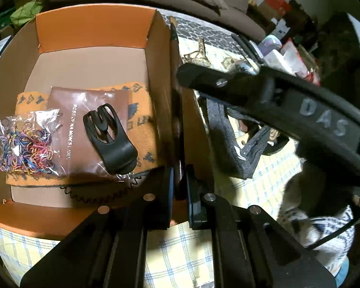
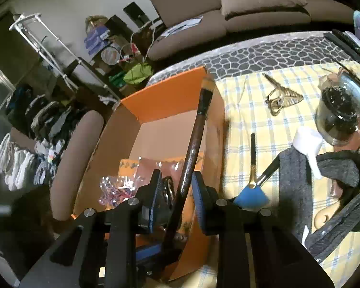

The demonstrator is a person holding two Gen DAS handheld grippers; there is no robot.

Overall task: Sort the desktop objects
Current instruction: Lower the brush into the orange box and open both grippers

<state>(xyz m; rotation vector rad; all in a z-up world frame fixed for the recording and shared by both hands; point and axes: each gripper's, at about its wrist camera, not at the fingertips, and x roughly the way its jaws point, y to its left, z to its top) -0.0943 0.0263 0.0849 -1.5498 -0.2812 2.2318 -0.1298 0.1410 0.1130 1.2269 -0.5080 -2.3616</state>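
Note:
An orange cardboard box [image 1: 96,31] holds a bag of coloured rubber bands [image 1: 26,144], a brown packet [image 1: 88,110], a black hair claw [image 1: 109,136] and an orange patterned cloth [image 1: 144,129]. My left gripper [image 1: 179,180] is shut on a long brown makeup brush [image 1: 174,48], held along the box's right wall. In the right wrist view the same brush [image 2: 194,141] stands between my right gripper's [image 2: 177,192] open fingers, over the box [image 2: 165,100].
On the yellow checked cloth [image 2: 242,124] lie a gold hair clip [image 2: 279,97], a thin brush [image 2: 252,158], a blue-headed brush [image 2: 252,196], a clear jar of dark items [image 2: 339,112] and grey felt organiser [image 2: 297,182]. A sofa [image 2: 228,4] stands behind.

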